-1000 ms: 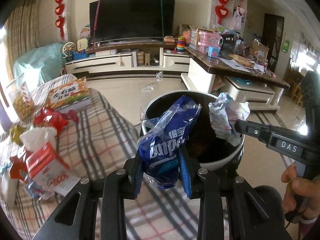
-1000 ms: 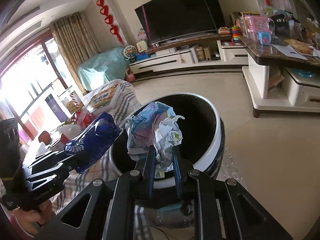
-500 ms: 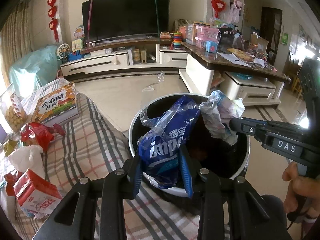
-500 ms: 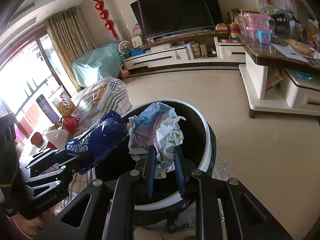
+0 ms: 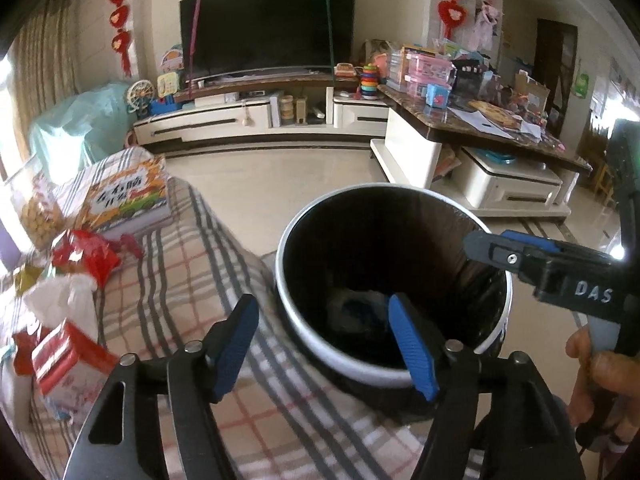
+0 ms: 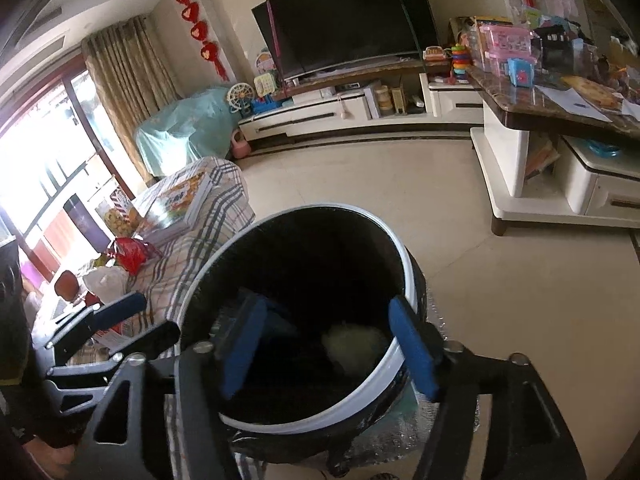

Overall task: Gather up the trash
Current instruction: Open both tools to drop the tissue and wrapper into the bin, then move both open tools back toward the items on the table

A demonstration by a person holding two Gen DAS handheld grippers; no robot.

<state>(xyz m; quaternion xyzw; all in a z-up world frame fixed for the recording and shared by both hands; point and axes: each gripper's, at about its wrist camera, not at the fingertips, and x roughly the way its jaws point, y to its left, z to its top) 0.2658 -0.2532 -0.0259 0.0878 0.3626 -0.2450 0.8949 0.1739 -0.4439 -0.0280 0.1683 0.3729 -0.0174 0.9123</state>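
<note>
1. now both grippers hang over the trash bin [image 5: 394, 374], which stands on the floor just beside the edge of the table with the plaid cloth [image 5: 192, 280].
2. the left gripper [image 5: 324, 344] has just been opening its jaws; they stand wide apart and nothing is between them. its right pad is above the mouth of the bin, its left pad is above the cloth.
3. the right gripper [image 6: 326, 344] also has just been opening; its jaws are released and empty, both over the mouth of the bin.
4. the blue wrapper [image 5: 360, 308] lies now deep in the dark bottom of the bin, hard to see. the crumpled paper [image 6: 354, 346] lies there too, as a pale lump near the wall of the bin on the side of the right gripper.
5. so i judge that this round is done: two pieces of trash are inside the bin.
6. what is left, as i judge: on the cloth, toward its far left edge, there are more things that look like trash. a red crumpled wrapper [image 5: 86, 256] lies near the book [image 5: 128, 200], a white tissue or bag [image 5: 64, 304] is just beside it, and a red and white carton [image 5: 68, 364] is at the near left corner.
7. a bag of snacks [image 5: 38, 208] stands at the left edge; i cannot tell if it is trash or not.
8. the task is then only partly finished; both hands are free to go back to the cloth for the next pieces.
</note>
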